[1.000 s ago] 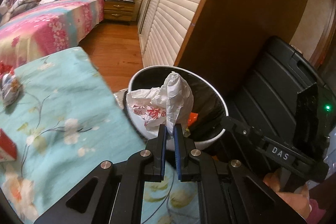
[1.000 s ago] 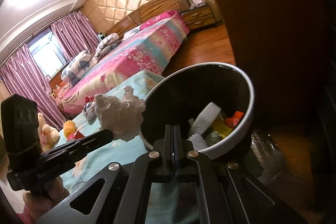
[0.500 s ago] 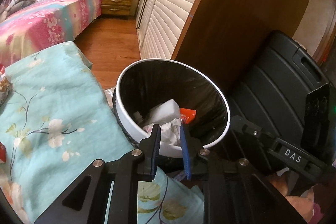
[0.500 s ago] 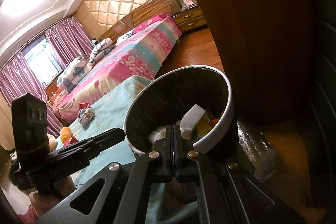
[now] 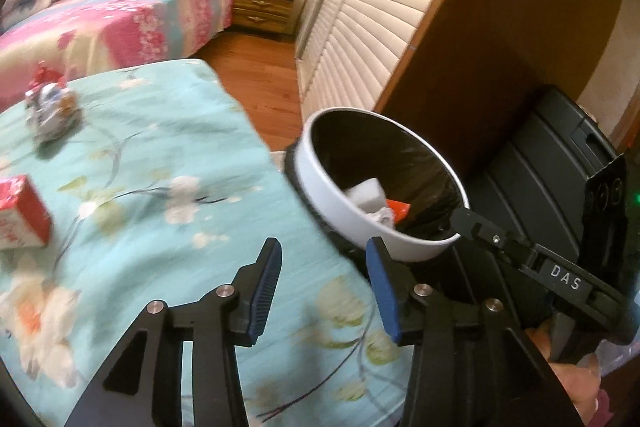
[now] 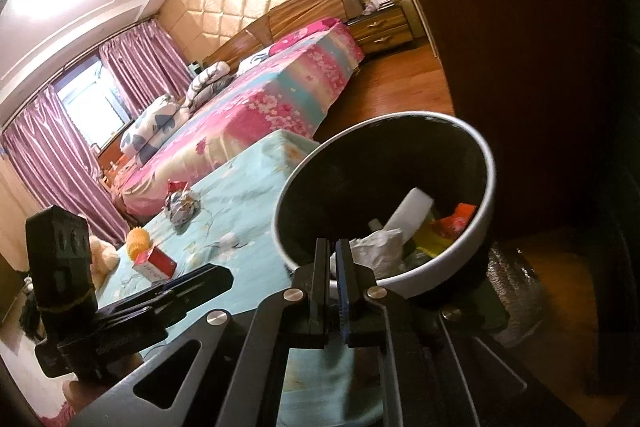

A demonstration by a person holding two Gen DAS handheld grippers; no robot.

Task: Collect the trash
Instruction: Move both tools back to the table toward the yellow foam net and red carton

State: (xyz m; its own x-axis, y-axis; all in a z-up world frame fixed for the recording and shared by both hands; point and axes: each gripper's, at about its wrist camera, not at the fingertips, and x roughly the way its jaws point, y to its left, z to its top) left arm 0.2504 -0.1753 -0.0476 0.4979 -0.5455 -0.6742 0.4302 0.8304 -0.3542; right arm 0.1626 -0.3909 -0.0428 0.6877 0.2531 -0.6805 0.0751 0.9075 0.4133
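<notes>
Both grippers hang empty, jaws just parting: left gripper (image 5: 322,259) wide, right gripper (image 6: 333,261), lettered "DAS", barely, beside the trash bin (image 5: 352,219).

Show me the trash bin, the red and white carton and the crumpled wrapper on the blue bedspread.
trash bin (image 5: 352,223), left wrist view, white outer wall
red and white carton (image 5: 22,215), left wrist view, red side
crumpled wrapper (image 5: 52,107), left wrist view, middle

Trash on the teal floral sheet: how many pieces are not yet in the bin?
2. A crumpled wrapper lies toward the sheet's far end; a red-and-white carton sits nearer the grippers. More may lie outside both views.
</notes>
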